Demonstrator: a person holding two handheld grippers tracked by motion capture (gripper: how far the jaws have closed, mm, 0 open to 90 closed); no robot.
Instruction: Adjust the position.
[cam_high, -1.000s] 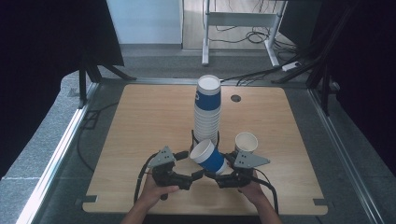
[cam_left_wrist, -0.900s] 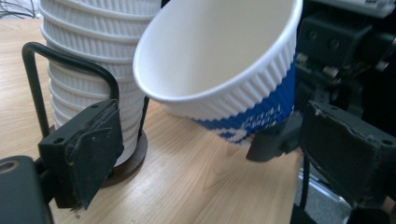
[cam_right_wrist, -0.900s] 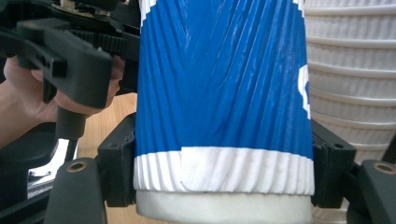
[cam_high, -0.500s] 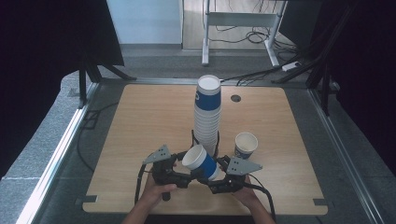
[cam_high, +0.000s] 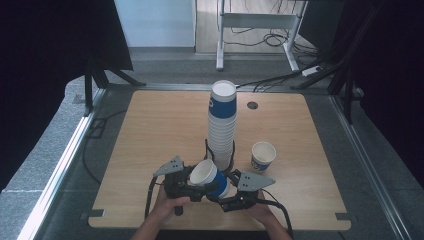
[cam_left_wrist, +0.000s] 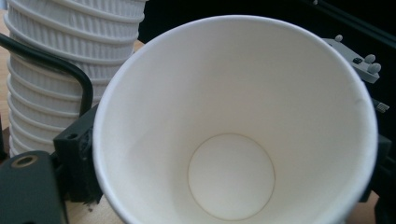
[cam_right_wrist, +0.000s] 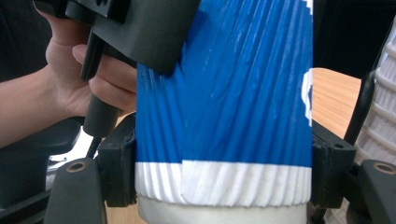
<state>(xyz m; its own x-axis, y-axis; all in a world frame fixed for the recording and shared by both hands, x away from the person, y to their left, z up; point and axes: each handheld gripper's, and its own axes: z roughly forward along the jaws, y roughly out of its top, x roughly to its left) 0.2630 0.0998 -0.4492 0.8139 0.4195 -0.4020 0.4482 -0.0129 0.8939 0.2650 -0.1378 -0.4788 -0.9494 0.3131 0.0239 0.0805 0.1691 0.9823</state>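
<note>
- Edges: I see the light wooden table (cam_high: 150, 130) with open board to the left of the tall stack of ribbed blue-and-white paper cups (cam_high: 222, 125); a single blue-and-white paper cup (cam_high: 263, 156) stands upright to the stack's right.
- Room: grey floor, cables, dark curtains at both sides.
- Held item: a blue ribbed paper cup with a white base band (cam_high: 210, 177), tilted, mouth facing left, just in front of the stack.
- Right gripper (cam_right_wrist: 224, 172): clenched on the cup's base band.
- Left gripper (cam_high: 192, 181): at the cup's rim; grip, I cannot tell.
</note>
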